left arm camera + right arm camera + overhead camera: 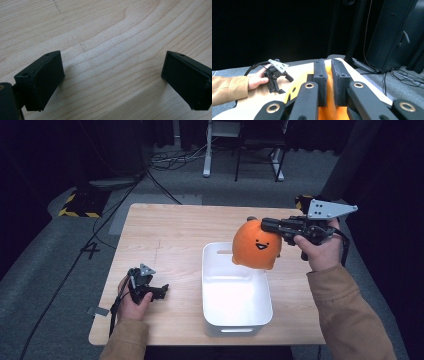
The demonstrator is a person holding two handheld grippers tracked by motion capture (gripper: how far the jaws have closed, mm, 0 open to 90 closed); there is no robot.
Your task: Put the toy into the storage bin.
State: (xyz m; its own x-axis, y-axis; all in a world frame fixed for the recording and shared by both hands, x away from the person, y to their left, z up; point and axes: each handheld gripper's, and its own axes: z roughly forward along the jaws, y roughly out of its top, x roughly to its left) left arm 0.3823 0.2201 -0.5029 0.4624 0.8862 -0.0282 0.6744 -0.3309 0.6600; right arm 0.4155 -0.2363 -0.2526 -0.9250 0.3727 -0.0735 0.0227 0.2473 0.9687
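Orange plush toy with a small smiling face, held in the air above the far right part of the white bin, clear of the rim. Right gripper is pinching it at the top; in the right gripper view the two jaws stand nearly together with a fold of orange fabric squeezed between them, so the toy hangs by a tuft and droops under its own weight. A top pinch makes sense: the body dangles free below and can go straight down into the bin.

White bin sits on the wooden table toward the near edge, right of centre, open side up, looks empty, handle slot in the far wall.

Left gripper rests low near the near left corner of the table, jaws wide apart with bare wood between them, nothing held. Probably parked out of the way.

Likely step: lowering the toy into the bin. Soft grip on fabric could slip if swung.
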